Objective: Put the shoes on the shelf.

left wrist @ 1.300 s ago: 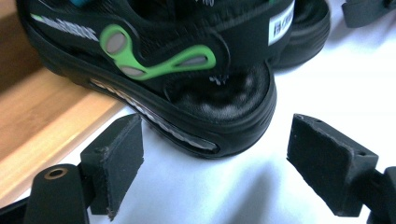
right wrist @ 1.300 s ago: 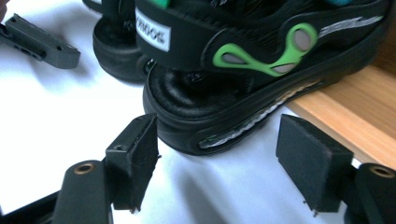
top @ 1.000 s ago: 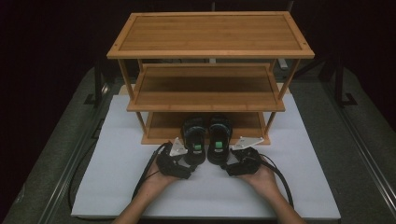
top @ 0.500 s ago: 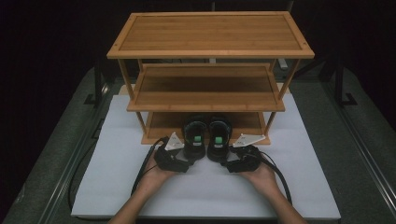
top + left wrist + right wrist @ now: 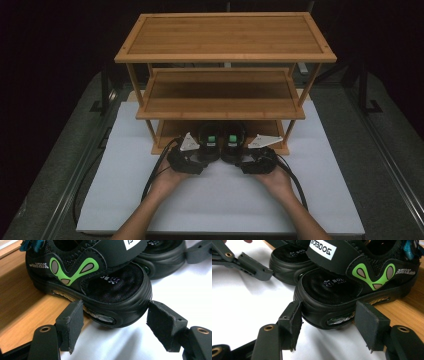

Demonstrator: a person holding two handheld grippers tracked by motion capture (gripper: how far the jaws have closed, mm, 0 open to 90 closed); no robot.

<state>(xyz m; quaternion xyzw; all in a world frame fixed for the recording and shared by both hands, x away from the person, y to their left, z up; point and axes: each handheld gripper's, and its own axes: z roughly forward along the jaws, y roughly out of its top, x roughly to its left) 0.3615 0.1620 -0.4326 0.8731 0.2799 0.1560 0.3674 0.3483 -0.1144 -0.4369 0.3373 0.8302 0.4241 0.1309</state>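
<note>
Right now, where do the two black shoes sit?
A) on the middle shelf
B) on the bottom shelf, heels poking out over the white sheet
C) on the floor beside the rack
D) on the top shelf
B: the shoes rest on the bottom shelf of the rack, heels overhanging the white sheet, with open tongs around each heel.

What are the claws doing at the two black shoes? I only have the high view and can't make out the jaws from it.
Observer: The left claw is open, with one jaw on either side of the heel of the left shoe.
Operator: And the other one?
Observer: The right claw is open as well, straddling the heel of the right shoe.
Operator: Do the heels sit on the rack?
Observer: No. Both heels overhang the edge of the bottom shelf, above the white sheet.
</note>
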